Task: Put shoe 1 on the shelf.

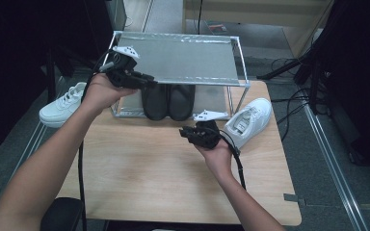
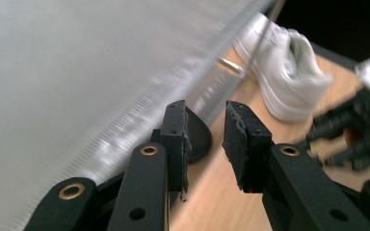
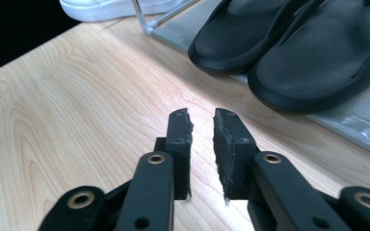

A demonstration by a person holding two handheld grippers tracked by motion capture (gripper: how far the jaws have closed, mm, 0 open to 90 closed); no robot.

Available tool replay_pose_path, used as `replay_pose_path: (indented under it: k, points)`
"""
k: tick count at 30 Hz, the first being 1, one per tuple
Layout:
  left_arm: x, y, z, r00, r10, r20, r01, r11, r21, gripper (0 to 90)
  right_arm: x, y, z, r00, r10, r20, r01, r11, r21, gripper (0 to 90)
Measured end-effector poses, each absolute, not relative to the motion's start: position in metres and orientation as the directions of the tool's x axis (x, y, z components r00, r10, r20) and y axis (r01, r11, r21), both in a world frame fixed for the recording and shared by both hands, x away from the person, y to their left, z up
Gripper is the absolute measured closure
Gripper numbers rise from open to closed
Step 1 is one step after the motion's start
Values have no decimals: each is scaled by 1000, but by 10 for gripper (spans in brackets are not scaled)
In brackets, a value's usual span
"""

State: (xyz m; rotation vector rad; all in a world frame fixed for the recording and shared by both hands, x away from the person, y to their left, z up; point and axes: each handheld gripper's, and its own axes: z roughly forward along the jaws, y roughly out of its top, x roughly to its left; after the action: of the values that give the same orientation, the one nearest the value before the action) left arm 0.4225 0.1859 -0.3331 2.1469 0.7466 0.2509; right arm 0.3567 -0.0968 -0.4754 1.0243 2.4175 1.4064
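Work in hand: shelving shoes on the metal rack (image 1: 236,57).
Done: black slippers (image 1: 167,101) sit side by side on its lower shelf.
Left: white sneaker (image 1: 248,120) lies on the table (image 1: 139,168), right of the rack.
Left gripper (image 2: 205,129): jaws apart, empty, by the upper shelf.
Right gripper (image 3: 202,126): jaws slightly apart, empty, near the slippers.
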Motion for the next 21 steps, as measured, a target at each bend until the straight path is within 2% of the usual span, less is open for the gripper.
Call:
replay_pose_path:
  k: [7,13,21]
  points:
    - [400,190,-348,804,589,-87,436,-482,760,683,342,-116,-472,-708,672,214,497,260,828,630]
    - [389,191,-360,804,588,-91,433,-473,767,664,332,-128,-475,-718,655,237,495,241,835,569]
    - [380,195,-390,801,584,-135,462,-458,760,633,318,-139,-475,-728,630,271,504,223,834,416]
